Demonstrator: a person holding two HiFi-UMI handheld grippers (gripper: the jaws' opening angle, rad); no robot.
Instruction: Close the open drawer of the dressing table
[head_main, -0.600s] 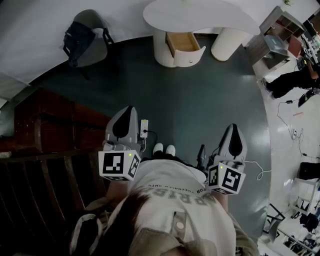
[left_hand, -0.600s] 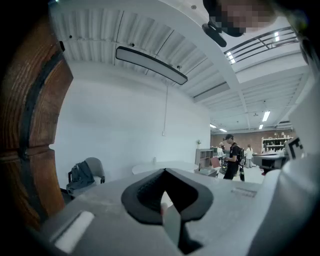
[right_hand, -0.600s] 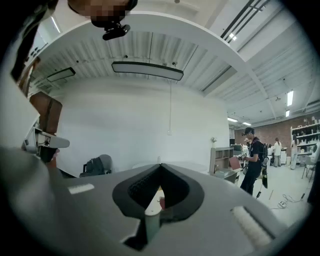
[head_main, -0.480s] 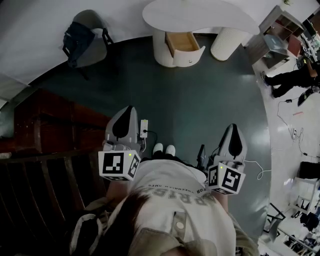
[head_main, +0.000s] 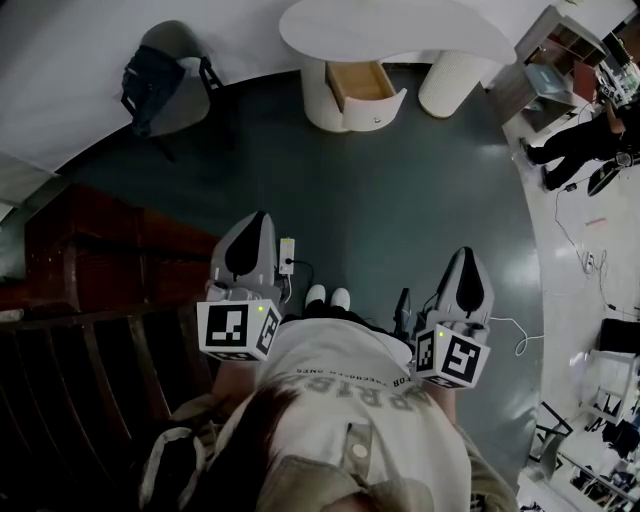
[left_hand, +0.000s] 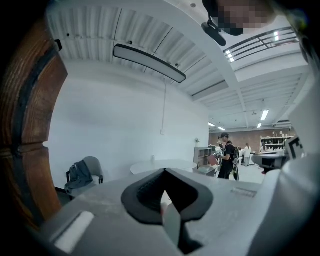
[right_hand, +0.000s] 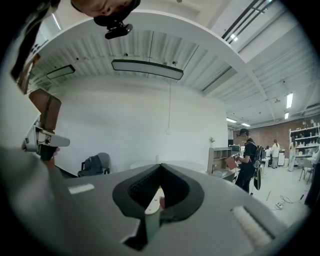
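Observation:
The white dressing table stands far ahead against the wall at the top of the head view. Its wooden drawer is pulled out toward me. My left gripper and right gripper hang close to my body, far short of the table, both shut with nothing between the jaws. In the left gripper view the table top shows small in the distance past the left gripper. The right gripper also faces the table top, level.
A grey chair with a dark bag stands left of the table. Dark wooden furniture lies at my left. A power strip with cable lies on the dark floor by my feet. A person stands at the right near shelves.
The view has shifted slightly, so the table and chair sit a little further up and left in the frame. The person at the right has moved. Both grippers stay put.

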